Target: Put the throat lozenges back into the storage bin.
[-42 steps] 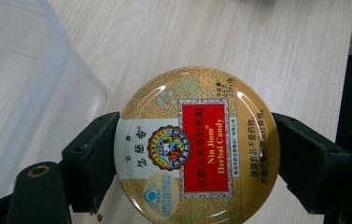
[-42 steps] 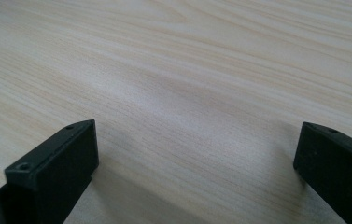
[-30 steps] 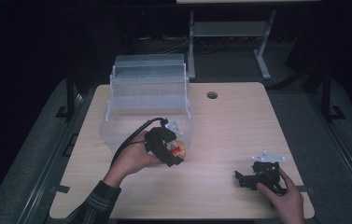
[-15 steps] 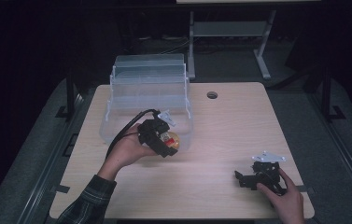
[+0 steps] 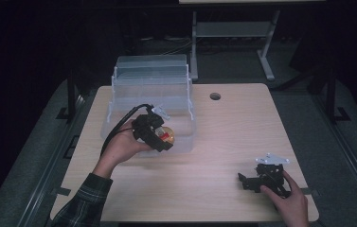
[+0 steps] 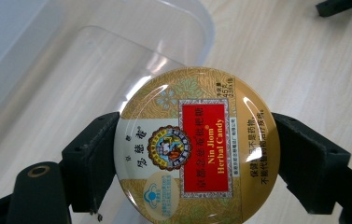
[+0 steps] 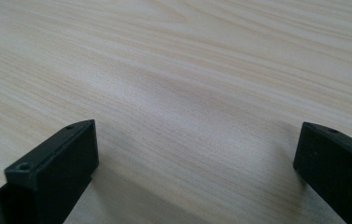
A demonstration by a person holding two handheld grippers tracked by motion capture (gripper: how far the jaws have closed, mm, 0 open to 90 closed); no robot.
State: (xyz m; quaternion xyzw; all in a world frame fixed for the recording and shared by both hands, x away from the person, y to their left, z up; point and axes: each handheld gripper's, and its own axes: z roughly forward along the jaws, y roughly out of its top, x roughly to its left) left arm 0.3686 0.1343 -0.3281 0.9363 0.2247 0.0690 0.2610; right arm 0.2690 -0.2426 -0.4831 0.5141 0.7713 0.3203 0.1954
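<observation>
Left gripper [image 5: 159, 137], center-left of the high view, has its jaws clamped on a round gold candy tin [image 6: 197, 149], right over the clear plastic bin's [image 5: 119, 90] front edge. Right gripper [image 5: 261, 177] sits lower right on the table [image 5: 228, 127], jaws spread wide with nothing between them.

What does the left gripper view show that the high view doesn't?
Left gripper view: the print on the tin, a red label reading Nin Jiom Herbal Candy, and both jaws pressed against its rim. High view: the right claw resting on the table near its front right corner, and the left claw at the front wall of the clear bin. Both: tin, bin, table.
</observation>
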